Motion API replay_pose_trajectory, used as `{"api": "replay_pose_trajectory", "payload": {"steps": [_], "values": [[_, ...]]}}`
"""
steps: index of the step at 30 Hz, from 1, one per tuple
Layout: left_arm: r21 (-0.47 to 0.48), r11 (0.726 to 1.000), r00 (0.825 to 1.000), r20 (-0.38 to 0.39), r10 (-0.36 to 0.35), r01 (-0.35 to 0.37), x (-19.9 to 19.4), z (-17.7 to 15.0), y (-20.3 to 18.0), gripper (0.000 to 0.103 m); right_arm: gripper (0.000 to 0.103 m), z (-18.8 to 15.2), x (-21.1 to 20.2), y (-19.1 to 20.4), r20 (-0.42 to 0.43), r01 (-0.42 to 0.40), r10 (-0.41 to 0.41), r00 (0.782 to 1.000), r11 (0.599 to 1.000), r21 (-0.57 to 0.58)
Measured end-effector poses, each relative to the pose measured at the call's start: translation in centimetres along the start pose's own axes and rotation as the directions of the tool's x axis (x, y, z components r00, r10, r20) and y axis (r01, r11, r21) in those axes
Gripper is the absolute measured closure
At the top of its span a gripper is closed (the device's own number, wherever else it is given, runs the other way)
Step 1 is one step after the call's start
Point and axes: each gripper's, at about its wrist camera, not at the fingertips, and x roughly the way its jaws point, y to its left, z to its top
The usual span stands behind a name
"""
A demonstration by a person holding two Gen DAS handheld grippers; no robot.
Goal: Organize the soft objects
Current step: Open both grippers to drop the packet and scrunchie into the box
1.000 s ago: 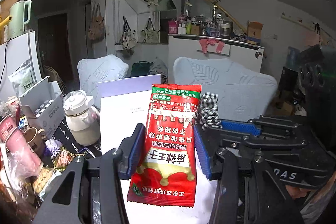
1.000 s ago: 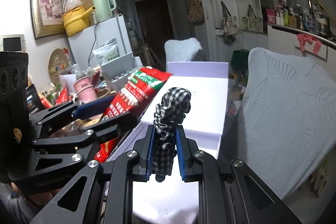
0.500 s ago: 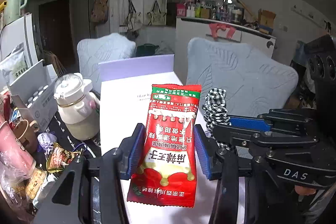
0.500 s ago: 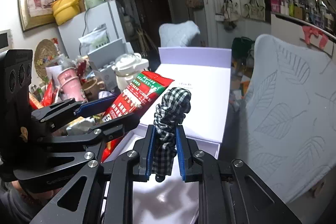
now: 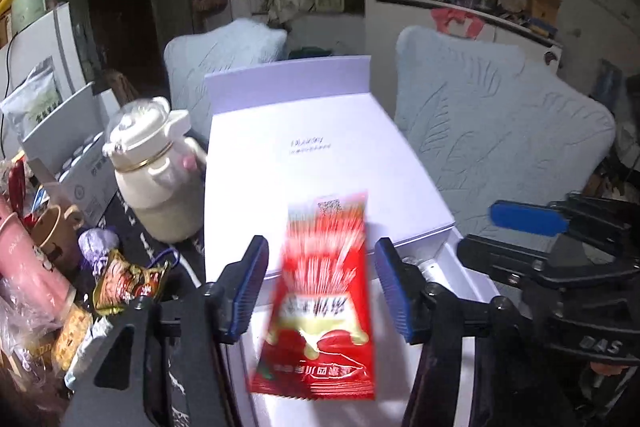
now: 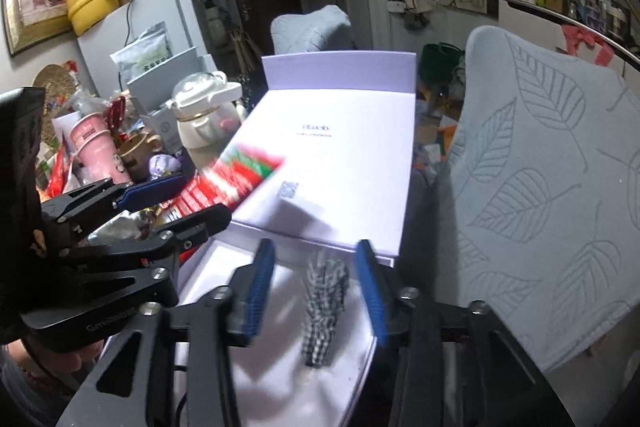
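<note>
The red snack packet (image 5: 316, 301) is loose between the pads of the left gripper (image 5: 320, 287), its long axis running from 6 to 12 o'clock in the left wrist view, blurred as if dropping. The jaws are opening and neither pad touches it. Below lies the white box (image 5: 468, 283), its open tray at 6 o'clock and its flipped-back lid (image 5: 320, 155) stretching toward 12.

In the right wrist view the checked scrunchie (image 6: 325, 311) stands on end between the pads of the right gripper (image 6: 316, 291), also blurred and free of both. Those jaws are opening too. It appears to be over or just reaching the tray floor; I cannot tell which.

Each hand is nearest its own item, the packet at 9 o'clock from the scrunchie. The tray otherwise looks bare. A cream kettle (image 5: 154, 167) and cluttered snacks sit at 9 o'clock of the box.
</note>
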Motion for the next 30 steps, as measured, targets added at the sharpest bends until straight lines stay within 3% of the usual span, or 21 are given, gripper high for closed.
{"api": "replay_pose_trajectory", "payload": {"steps": [5,14,30], "values": [[0.002,0.999,0.999,-0.015,0.042,-0.042,0.1,0.0,0.0,0.03,0.055,-0.1,-0.3,-0.4,-0.003,0.015,-0.015,1.0,1.0,0.003],[-0.002,1.0,1.0,0.009,0.028,-0.028,-2.9,0.9,-0.3,0.03,0.055,0.3,-2.8,-0.2,0.034,0.021,-0.022,0.999,1.0,0.007],[0.02,0.999,0.987,0.155,0.029,-0.033,-14.8,2.7,-2.5,0.03,0.055,1.5,-13.3,2.9,0.19,0.039,-0.033,0.981,0.999,-0.028]]}}
